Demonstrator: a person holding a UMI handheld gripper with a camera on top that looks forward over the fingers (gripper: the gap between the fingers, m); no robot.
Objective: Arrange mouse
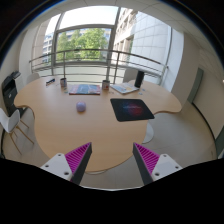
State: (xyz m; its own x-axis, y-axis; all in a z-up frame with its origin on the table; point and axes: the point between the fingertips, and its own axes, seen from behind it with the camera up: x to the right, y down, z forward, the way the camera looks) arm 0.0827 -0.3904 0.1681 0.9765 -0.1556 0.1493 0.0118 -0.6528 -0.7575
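A small purple-grey mouse (81,106) lies on the light wooden table (60,125), left of a dark mouse mat (132,109) that lies flat near the table's right end. My gripper (112,160) is open and empty, well back from the table, with its magenta pads (77,160) spread wide. The mouse and the mat are far beyond the fingers.
A laptop (84,89) and a white keyboard (125,87) lie at the table's far side, with small dark items by them. A white chair (12,120) stands at the left. Tall windows with a railing are behind. Grey floor lies ahead of the fingers.
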